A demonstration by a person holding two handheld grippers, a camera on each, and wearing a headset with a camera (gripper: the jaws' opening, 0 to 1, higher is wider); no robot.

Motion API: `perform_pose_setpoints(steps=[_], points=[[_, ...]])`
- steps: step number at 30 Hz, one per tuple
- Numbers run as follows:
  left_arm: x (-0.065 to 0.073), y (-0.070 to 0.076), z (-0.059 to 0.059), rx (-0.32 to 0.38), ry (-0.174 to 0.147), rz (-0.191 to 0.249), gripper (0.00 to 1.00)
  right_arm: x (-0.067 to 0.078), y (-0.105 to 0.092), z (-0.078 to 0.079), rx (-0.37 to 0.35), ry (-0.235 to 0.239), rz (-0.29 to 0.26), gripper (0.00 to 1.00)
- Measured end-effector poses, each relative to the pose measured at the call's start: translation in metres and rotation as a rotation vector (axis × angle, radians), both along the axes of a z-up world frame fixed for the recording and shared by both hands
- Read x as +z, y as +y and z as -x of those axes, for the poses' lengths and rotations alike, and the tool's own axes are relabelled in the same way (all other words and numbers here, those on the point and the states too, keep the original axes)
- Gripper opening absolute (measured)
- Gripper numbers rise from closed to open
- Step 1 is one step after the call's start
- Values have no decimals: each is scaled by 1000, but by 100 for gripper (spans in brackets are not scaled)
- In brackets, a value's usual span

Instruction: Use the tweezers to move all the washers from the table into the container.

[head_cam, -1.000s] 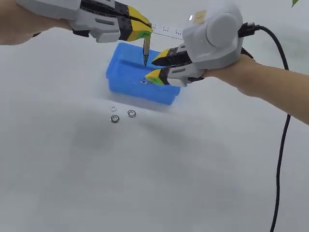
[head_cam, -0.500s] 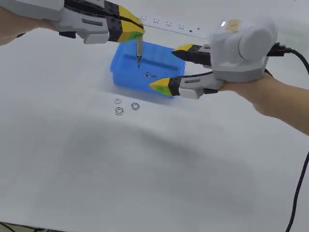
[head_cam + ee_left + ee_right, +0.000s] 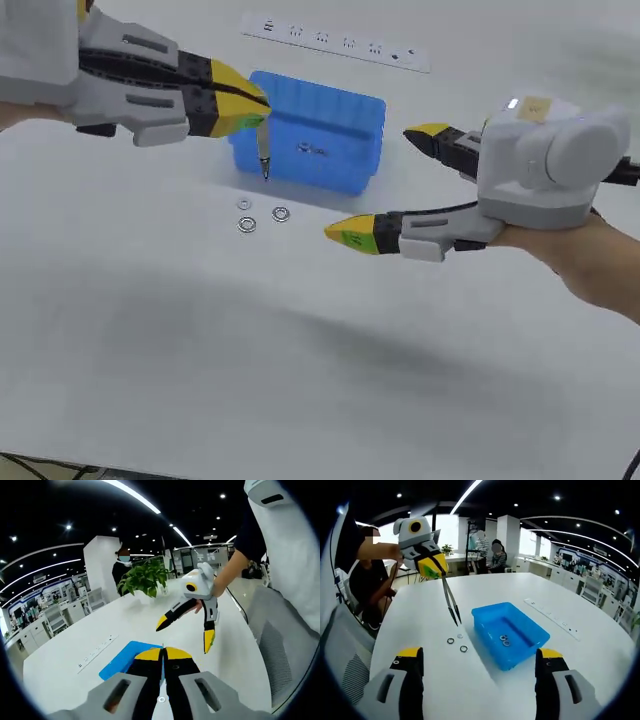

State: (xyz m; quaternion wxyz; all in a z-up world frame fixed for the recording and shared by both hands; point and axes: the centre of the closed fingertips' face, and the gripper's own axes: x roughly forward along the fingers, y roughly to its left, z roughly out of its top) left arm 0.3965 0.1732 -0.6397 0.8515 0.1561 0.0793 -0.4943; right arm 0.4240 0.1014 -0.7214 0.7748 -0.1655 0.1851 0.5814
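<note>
Slim metal tweezers (image 3: 264,158) have left the blue plastic container (image 3: 330,165), tips down just beyond three small steel washers (image 3: 247,225); left gripper (image 3: 258,100) fingers clamp them, right gripper (image 3: 373,182) fingers splayed, farther.

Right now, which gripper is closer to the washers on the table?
Left. The left gripper holds tweezers just above the washers; the open right gripper sits off to one side.

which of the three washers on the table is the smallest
The pale washer nearest the blue container; the other two washers are larger, with darker rings.
</note>
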Motion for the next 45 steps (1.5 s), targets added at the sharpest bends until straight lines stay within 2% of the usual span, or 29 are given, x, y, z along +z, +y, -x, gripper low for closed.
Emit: perform_pose_setpoints(steps=[6,10,16,18,21,24,30,36,40,41,42,45], points=[[-11,-1,12,-6,18,20,4,-14,-6,17,12,22,19,100],[-23,-1,19,-13,32,7,4,-22,-5,25,19,43,25,100],[-33,4,22,24,52,44,4,-21,-2,33,-7,78,-15,100],[-36,6,22,31,56,44,4,-21,-3,36,-7,87,-31,100],[-40,7,24,33,65,39,4,-28,-5,41,4,97,-26,100],[-41,8,23,35,64,34,4,-35,-9,44,2,112,-10,100],[-41,8,18,40,60,37,4,-36,-10,47,-4,135,-15,100],[-45,6,17,36,76,40,4,-38,-9,50,4,145,-15,100],[-51,4,16,27,76,17,4,-39,-10,49,4,147,-12,100],[-55,5,17,18,76,-7,4,-39,-10,48,3,146,-12,100],[-52,3,16,15,75,19,4,-39,-10,47,2,149,-12,100],[-52,4,14,19,78,14,4,-39,-10,47,4,155,-12,100]])
